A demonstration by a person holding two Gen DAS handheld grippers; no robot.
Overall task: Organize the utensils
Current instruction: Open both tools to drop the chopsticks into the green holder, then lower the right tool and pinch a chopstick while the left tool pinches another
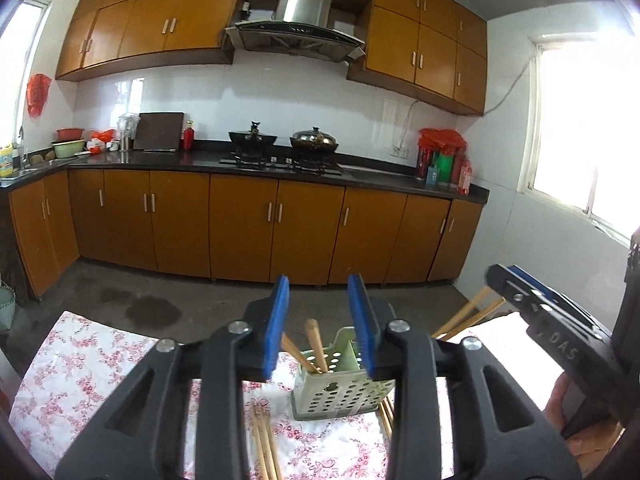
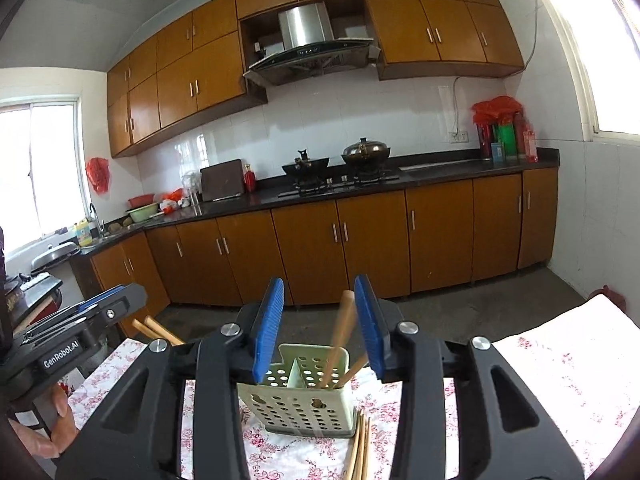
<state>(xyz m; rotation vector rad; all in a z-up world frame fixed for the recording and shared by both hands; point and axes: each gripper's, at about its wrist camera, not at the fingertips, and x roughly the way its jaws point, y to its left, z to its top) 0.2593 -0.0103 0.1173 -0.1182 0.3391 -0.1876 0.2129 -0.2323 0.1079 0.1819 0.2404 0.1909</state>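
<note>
the loose chopsticks (image 2: 360,448) are seen flat at the near right foot of the holder (image 2: 298,396), lengthwise toward the released, empty right gripper (image 2: 320,328), judged nearer than the equally released left gripper (image 1: 320,328).

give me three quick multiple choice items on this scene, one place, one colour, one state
1. Where does the utensil holder stand?
A. on the floral tablecloth
B. on the stove
C. on the floor

2. What colour are the pads of the right gripper?
A. red
B. blue
C. white

3. How are the left gripper jaws?
A. shut on a chopstick
B. shut on the holder
C. open, holding nothing

Answers:
1 A, its base sits on the cloth.
2 B, both pads are blue.
3 C, a clear gap shows between them.
</note>
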